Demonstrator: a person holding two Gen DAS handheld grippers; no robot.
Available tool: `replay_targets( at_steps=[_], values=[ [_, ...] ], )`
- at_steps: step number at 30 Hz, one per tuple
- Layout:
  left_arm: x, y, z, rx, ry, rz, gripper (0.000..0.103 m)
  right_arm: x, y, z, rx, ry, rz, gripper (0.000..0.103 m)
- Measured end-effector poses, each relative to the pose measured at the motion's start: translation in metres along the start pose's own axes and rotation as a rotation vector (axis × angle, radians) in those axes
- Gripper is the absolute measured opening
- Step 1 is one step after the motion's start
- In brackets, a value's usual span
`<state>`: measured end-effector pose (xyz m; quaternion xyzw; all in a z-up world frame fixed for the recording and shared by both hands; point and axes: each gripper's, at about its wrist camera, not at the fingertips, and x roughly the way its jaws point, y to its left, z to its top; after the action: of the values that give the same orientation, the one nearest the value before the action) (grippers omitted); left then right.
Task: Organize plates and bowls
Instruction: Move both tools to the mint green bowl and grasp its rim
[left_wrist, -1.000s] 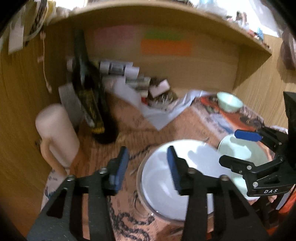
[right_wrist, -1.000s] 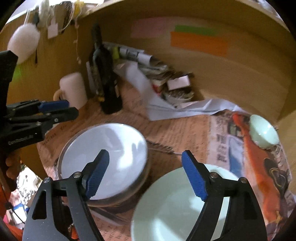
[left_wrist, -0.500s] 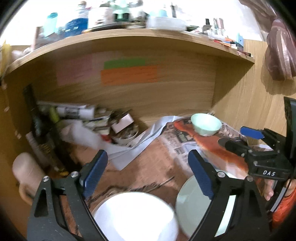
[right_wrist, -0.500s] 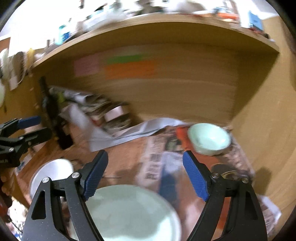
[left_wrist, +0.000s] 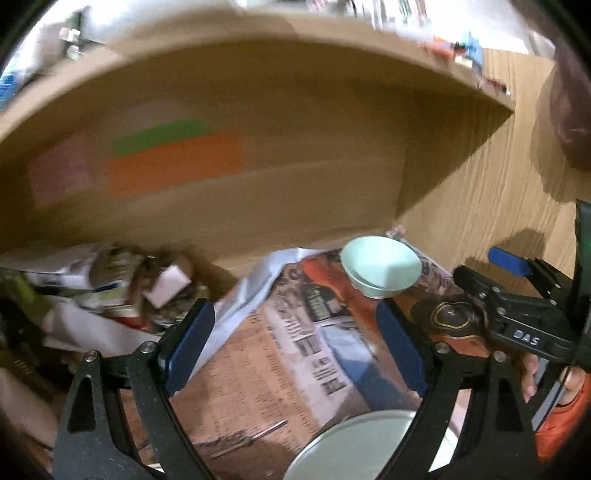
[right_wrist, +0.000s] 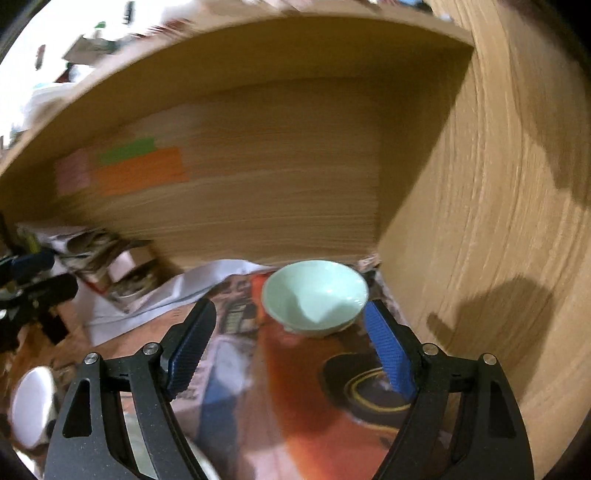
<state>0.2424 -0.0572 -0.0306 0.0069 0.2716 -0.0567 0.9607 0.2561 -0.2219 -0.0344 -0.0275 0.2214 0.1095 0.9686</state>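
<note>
Glossy pale-green round bowl (right_wrist: 316, 297) on printed newspaper (left_wrist: 314, 354), wood-grain alcove walls, left hand-held gripper (left_wrist: 295, 347) just spread wide, empty, right hand-held gripper (right_wrist: 291, 341) wide, empty, ribbed blue pads (right_wrist: 388, 350).

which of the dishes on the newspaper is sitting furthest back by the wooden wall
The small mint-green bowl, deep-sided and alone by the back corner. The flat pale green plate and the white plate lie much nearer the grippers.

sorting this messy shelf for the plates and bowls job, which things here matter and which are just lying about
For the job:
- mint bowl
- pale plate
- white bowl

Just lying about:
- newspaper
- pile of papers and packets
- coloured notes
</note>
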Motion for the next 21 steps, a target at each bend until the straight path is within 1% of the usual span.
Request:
replay_targets(
  at_steps=[3,7,11,14,18,21],
  values=[
    [0.025,-0.006,0.008,-0.013,0.038,-0.029,0.090,0.020,-0.006,0.006,0.006,0.025,-0.022,0.081],
    [0.059,-0.010,0.017,-0.052,0.080,-0.064,0.090,0.052,-0.016,0.010,0.014,0.083,-0.041,0.081],
    [0.099,-0.014,0.021,-0.091,0.161,-0.080,0.090,0.076,-0.028,0.010,0.052,0.130,-0.040,0.079],
    [0.124,-0.018,0.020,-0.097,0.212,-0.077,0.090,0.093,-0.036,0.005,0.081,0.175,-0.031,0.071],
    [0.142,-0.023,0.019,-0.078,0.244,-0.074,0.090,0.114,-0.043,-0.006,0.105,0.245,-0.027,0.061],
    [0.155,-0.027,0.018,-0.064,0.268,-0.083,0.089,0.130,-0.047,-0.014,0.116,0.287,-0.024,0.058]
  ],
)
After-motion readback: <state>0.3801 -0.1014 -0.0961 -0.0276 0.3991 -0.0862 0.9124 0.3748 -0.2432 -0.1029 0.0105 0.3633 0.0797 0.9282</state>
